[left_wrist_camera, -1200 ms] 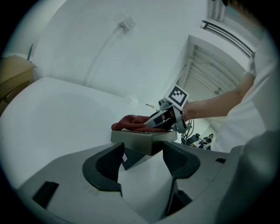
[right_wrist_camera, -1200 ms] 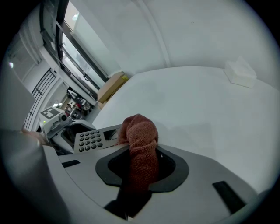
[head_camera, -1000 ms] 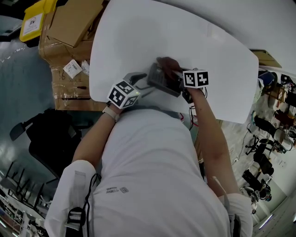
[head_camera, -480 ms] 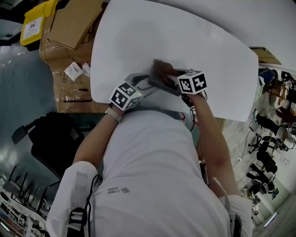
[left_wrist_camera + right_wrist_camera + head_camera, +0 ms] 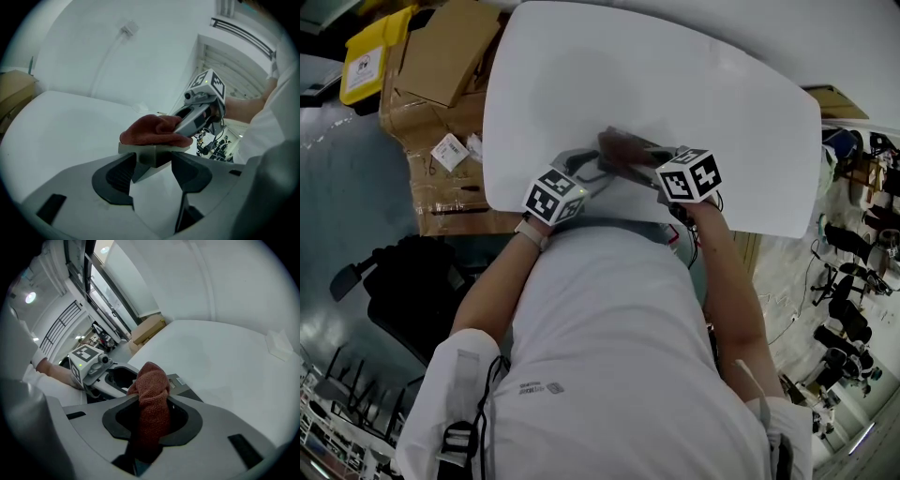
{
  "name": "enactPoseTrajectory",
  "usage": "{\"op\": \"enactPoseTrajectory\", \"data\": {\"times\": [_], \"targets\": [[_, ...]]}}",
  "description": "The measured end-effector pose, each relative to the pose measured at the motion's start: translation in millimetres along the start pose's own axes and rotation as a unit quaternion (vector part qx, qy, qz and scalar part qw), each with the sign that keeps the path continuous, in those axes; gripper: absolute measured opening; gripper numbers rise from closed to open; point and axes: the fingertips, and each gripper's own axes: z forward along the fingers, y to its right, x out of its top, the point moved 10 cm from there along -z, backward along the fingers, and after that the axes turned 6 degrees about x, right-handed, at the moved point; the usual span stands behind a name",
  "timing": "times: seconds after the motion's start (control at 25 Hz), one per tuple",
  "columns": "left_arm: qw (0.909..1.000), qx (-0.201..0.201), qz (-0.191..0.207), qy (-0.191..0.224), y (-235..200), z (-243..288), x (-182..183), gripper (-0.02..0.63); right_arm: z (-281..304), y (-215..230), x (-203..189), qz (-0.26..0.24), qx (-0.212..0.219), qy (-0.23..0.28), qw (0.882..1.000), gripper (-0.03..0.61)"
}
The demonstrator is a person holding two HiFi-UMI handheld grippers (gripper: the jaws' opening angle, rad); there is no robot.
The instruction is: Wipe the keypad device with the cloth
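My left hand-held gripper [image 5: 153, 165], jaws just closed in, clamps the near end of the keypad device [image 5: 140, 149] at centre frame. I judge it stiff and light, best held by its edges. My right hand-held gripper [image 5: 152, 420] pinches the soft cloth [image 5: 151, 380] resting on top of it.
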Motion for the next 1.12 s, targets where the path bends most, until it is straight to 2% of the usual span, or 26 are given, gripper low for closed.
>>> {"op": "enactPoseTrajectory", "data": {"times": [0.2, 0.32, 0.44, 0.56, 0.64, 0.84, 1.0, 1.12], "targets": [[0.998, 0.038, 0.05, 0.003, 11.3, -5.4, 5.1, 0.227, -11.4, -13.2, -6.4, -0.008, 0.017, 0.022, 1.0, 0.106], [0.9968, 0.054, 0.057, 0.011, 22.6, -16.0, 9.9, 0.198, -33.0, -27.6, -11.7, -0.03, 0.012, 0.097, 0.995, 0.106], [0.9949, 0.068, 0.054, 0.051, 34.3, -34.1, 16.8, 0.157, -55.0, -44.3, -21.8, -0.052, -0.006, 0.189, 0.981, 0.106], [0.9903, 0.081, 0.044, 0.104, 53.2, -58.4, 24.1, 0.068, -69.9, -61.9, -39.4, -0.057, -0.01, 0.266, 0.962, 0.106], [0.9867, 0.097, 0.042, 0.123, 67.0, -73.6, 27.4, 0.049, -79.5, -72.7, -49.9, -0.065, -0.012, 0.307, 0.949, 0.106], [0.9774, 0.119, 0.007, 0.174, 103.7, -110.0, 21.2, 0.025, -105.9, -92.2, -78.3, -0.099, -0.034, 0.377, 0.92, 0.106], [0.9724, 0.137, 0.019, 0.188, 139.8, -136.7, 14.7, 0.023, -123.3, -112.9, -101.8, -0.105, -0.045, 0.414, 0.903, 0.106], [0.9647, 0.159, 0.016, 0.209, 165.4, -155.7, 10.3, 0.023, -131.4, -129.9, -117.3, -0.115, -0.044, 0.436, 0.892, 0.106]]}}
